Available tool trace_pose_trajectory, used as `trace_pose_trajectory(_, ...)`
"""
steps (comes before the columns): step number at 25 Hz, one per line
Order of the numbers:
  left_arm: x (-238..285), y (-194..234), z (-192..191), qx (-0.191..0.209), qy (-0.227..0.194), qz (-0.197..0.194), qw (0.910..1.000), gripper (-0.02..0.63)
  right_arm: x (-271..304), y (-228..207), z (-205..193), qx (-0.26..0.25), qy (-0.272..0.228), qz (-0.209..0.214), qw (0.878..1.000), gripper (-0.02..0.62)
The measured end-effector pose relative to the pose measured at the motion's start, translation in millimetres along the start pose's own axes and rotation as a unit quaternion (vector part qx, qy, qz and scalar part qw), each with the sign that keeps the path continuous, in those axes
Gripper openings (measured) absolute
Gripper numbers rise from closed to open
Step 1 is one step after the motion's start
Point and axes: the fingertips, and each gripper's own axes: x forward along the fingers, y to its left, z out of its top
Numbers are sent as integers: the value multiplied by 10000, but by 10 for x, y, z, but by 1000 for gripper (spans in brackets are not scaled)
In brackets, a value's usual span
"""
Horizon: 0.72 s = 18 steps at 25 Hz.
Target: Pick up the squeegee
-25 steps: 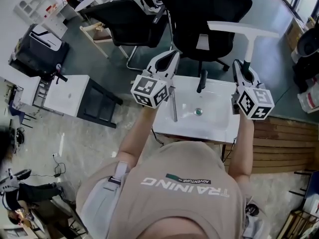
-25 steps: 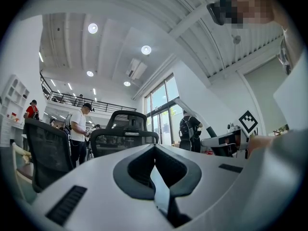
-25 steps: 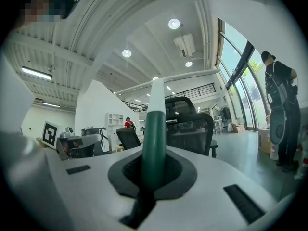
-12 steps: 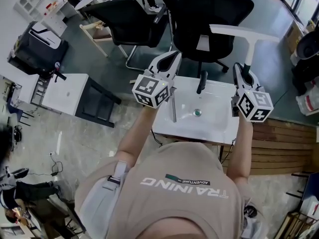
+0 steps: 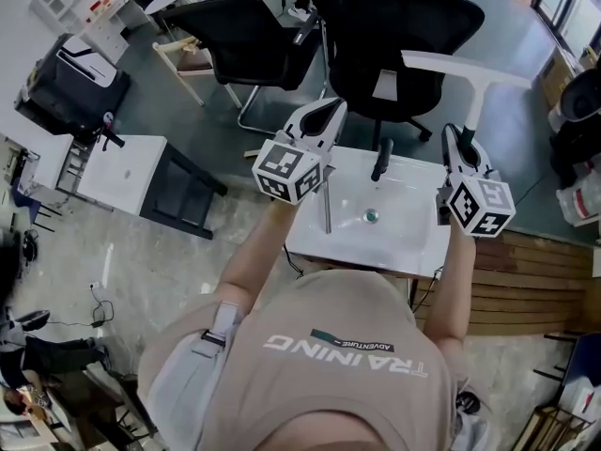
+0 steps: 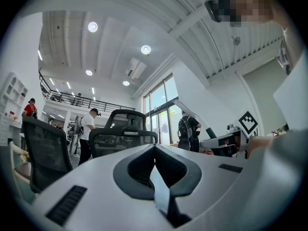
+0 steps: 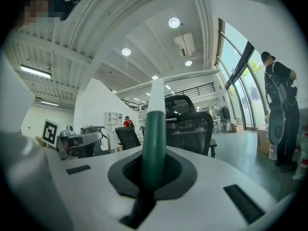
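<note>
The squeegee [image 5: 467, 67] is already off the surface. The right hand-held gripper [image 5: 458, 141] is clenched on its green handle, and the white blade stands out beyond the far edge of the sink [image 5: 404, 242], in front of a black chair [image 5: 394, 26]. To finish the pick-up well, I judge the grip should be firm and low on the handle. The wrist should be steady so the long, top-heavy blade does not swing or twist in the pads, and the blade should pass clear of the faucet [image 5: 380, 158]. In the right gripper view the handle runs straight out between the jaws, centred in the pads, with the blade at its far end. The left hand-held gripper [image 5: 324, 116] hovers over the sink's left edge, well apart from the squeegee, its jaws together on nothing.
</note>
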Motion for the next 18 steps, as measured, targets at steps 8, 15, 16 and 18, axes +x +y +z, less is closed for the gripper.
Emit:
trace_pose_trajectory(8,28,21,-30,17,34,-24,10000,12,31,-5,1,-16,-36,-3,10000,29)
trace_pose_trajectory(15,35,65,-28,43,44,-25,10000,12,61,-8,-10,-4,-44,-26,10000,29)
trace_pose_trajectory(16,41,74,-31,37,42,-23,10000,12,68,-9,-12,-4,-39,-22,10000,29)
trace_pose_trajectory(18,53,85,-38,37,41,-22,10000,12,81,-10,-11,-7,-34,-8,10000,29)
